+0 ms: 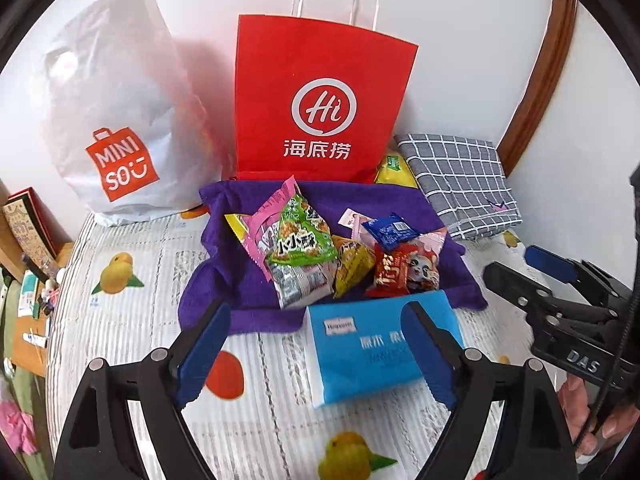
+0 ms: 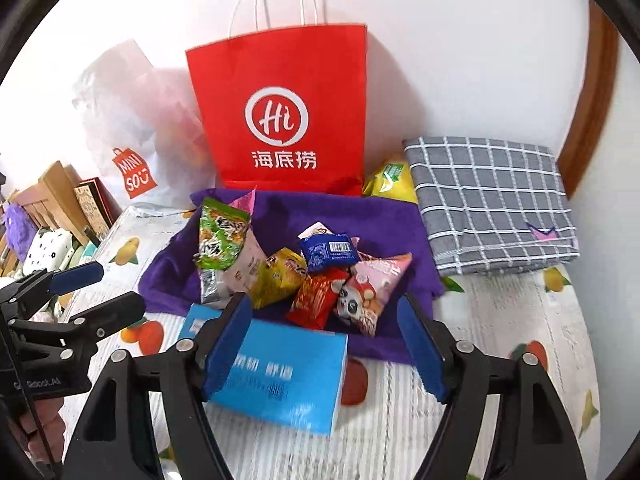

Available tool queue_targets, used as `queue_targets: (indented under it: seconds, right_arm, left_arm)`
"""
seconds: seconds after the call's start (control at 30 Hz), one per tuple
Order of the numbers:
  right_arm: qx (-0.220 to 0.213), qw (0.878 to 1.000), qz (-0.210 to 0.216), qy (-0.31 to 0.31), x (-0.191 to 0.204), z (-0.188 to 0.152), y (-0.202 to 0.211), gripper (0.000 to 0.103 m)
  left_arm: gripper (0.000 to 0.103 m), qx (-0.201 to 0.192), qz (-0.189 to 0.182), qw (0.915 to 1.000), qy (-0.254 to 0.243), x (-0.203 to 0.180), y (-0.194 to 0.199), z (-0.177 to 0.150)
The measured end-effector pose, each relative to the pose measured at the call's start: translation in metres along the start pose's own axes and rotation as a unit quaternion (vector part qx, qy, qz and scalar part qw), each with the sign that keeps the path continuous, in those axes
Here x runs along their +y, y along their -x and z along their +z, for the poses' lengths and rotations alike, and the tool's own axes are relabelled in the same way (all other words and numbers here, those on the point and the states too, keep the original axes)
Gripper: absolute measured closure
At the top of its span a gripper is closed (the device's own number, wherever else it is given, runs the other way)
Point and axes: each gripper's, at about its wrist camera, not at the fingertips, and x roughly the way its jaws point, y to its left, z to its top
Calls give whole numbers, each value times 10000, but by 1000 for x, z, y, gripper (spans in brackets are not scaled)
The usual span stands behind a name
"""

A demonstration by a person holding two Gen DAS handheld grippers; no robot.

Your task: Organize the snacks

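On the purple cloth point(image 1: 248, 280) spread over the fruit-printed bed cover point(image 1: 132, 320), a loose heap of snack packets is being shown, just in front of the upright red paper bag point(image 1: 320, 96) and beside the white plastic bag point(image 1: 116, 120). The green packet point(image 1: 300, 248) is lying on top of a pink-edged one, with its long axis running roughly from the near edge of the cloth toward the red bag and its far end tilted up. The yellow packet point(image 1: 350, 264), the red packet point(image 1: 394, 274), the pink panda packet point(image 1: 424, 264) and the small blue packet point(image 1: 390, 230) are being seen crowded together to its right, overlapping and pointing different ways. All are judged to be light, puffed, crinkly film pouches, likely slippery and easily crushed, so a hold across a flat sealed edge or the narrow waist would probably be safest.

The blue tissue pack point(image 1: 372, 356) is resting on the cover just before the cloth, soft and yielding by the look of it, with its long side lying across the view.

The left claw point(image 1: 316, 344) is being held wide, nothing between its blue pads, hovering above the tissue pack and the near edge of the cloth. The right claw point(image 2: 324, 344) is likewise being held wide and empty, aimed at the red and panda packets. A folded grey checked cloth point(image 2: 492, 216) and a yellow bag point(image 2: 390, 180) are lying behind, to the right.
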Motion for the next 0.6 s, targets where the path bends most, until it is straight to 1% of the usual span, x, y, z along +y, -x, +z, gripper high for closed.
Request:
queue_targets:
  seconds: [0.07,0.17,0.3,0.37,0.47,0.6]
  right_arm:
    - [-70,10000,-43,-19,2,-6,15,24]
    - [-105,9999,-85,19,5,-14,35,23]
    - [-177,9997,-121,-96,7,-27,58,22]
    - [-243,9995,-137,-156,7,-34,69,16]
    - [-337,9991,-146,-192,10,-45,83,11]
    - [-415,9990,-178,-66,19,-59,99,8]
  left_arm:
    - [16,-43,6,10000,18,-1,8,-5]
    - [16,-114,38,9999,-22,-6,21,-13]
    - [15,-212,77,9997,-108,-13,39,-24]
    - [14,-278,84,9995,-106,-15,49,-30]
    - [12,-359,73,9993,-109,-18,63,-37]
    - [10,-432,129,9988,-178,-22,77,-46]
